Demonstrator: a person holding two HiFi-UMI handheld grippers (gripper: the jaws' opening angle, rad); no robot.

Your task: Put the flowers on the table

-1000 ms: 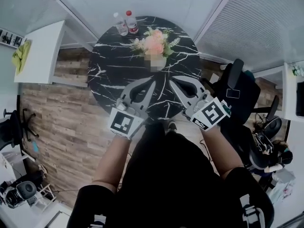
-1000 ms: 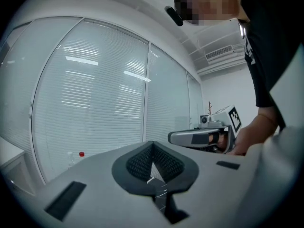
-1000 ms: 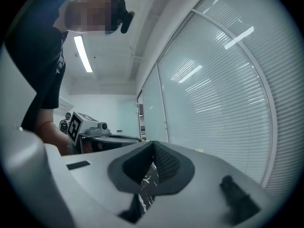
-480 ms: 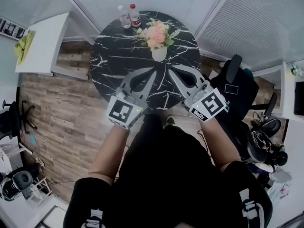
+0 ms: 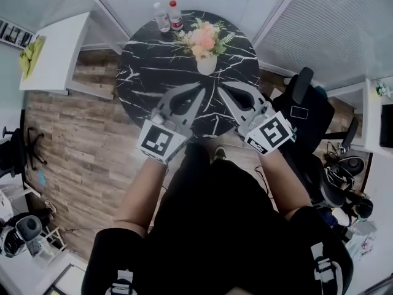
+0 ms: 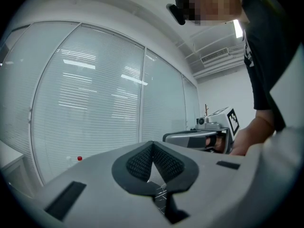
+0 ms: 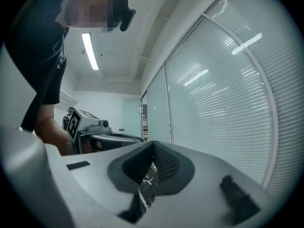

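A bunch of pink and cream flowers (image 5: 205, 37) stands in a white vase (image 5: 206, 64) on the far part of the round black marble table (image 5: 153, 72). My left gripper (image 5: 200, 92) and right gripper (image 5: 221, 92) hover side by side over the table's near edge, well short of the vase. Both point toward it, and both are shut with nothing between the pads. In the left gripper view my left gripper (image 6: 152, 143) has its jaw tips together, and the right gripper (image 6: 202, 137) shows beside it. In the right gripper view my right gripper (image 7: 153, 143) is likewise shut, with the left gripper (image 7: 97, 133) at its left.
Two water bottles (image 5: 169, 16) stand at the table's far left rim. A white side table (image 5: 55, 51) with a green cloth (image 5: 32, 57) is at the left. A black office chair (image 5: 307, 112) is close to the table's right. Blinds line the far walls.
Both grippers have edged a little toward the table, still shut and empty. The flowers stay where they were on the table.
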